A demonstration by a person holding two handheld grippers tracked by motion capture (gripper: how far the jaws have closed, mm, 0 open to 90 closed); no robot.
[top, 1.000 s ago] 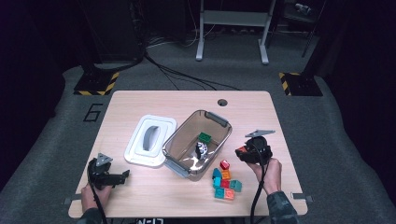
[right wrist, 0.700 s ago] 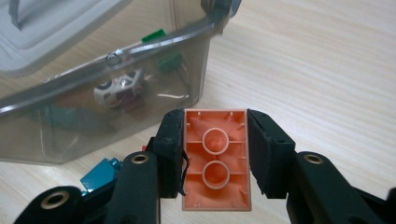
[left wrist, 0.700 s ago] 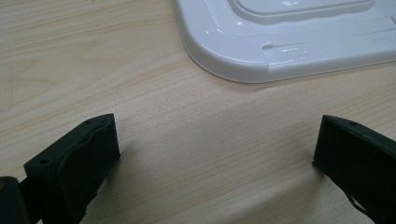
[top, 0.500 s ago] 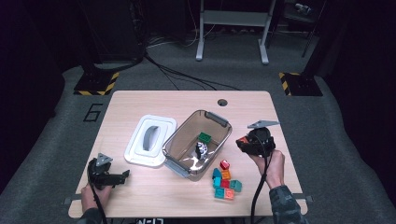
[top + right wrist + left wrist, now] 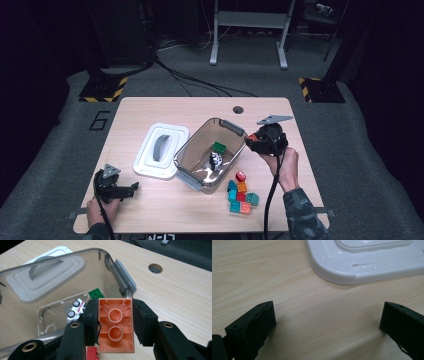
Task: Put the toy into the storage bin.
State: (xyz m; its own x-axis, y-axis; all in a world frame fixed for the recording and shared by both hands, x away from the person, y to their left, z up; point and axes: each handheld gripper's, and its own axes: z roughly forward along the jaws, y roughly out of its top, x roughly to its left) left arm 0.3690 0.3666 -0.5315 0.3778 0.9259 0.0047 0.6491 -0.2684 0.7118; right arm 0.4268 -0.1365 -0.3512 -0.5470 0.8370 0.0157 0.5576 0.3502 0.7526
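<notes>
My right gripper (image 5: 115, 322) is shut on an orange brick (image 5: 115, 325), its hollow underside facing the camera. In the high view the right gripper (image 5: 252, 142) hangs at the right rim of the clear plastic bin (image 5: 192, 150). Inside the bin lie a green brick (image 5: 218, 147) and a small white toy car (image 5: 215, 161); the right gripper view shows the green brick (image 5: 96, 293) and toy car (image 5: 75, 308) too. My left gripper (image 5: 134, 188) rests open near the front left of the table, its jaws wide apart over bare wood (image 5: 324, 327).
A white lid (image 5: 161, 150) with a grey handle lies left of the bin; its edge (image 5: 362, 267) is just ahead of the left gripper. Several coloured bricks (image 5: 240, 195) sit in a cluster at the front right. A round hole (image 5: 238, 109) is near the table's far edge.
The right gripper has lifted with the orange brick and moved away from the brick cluster toward the bin's right rim. The left gripper has stayed put.
</notes>
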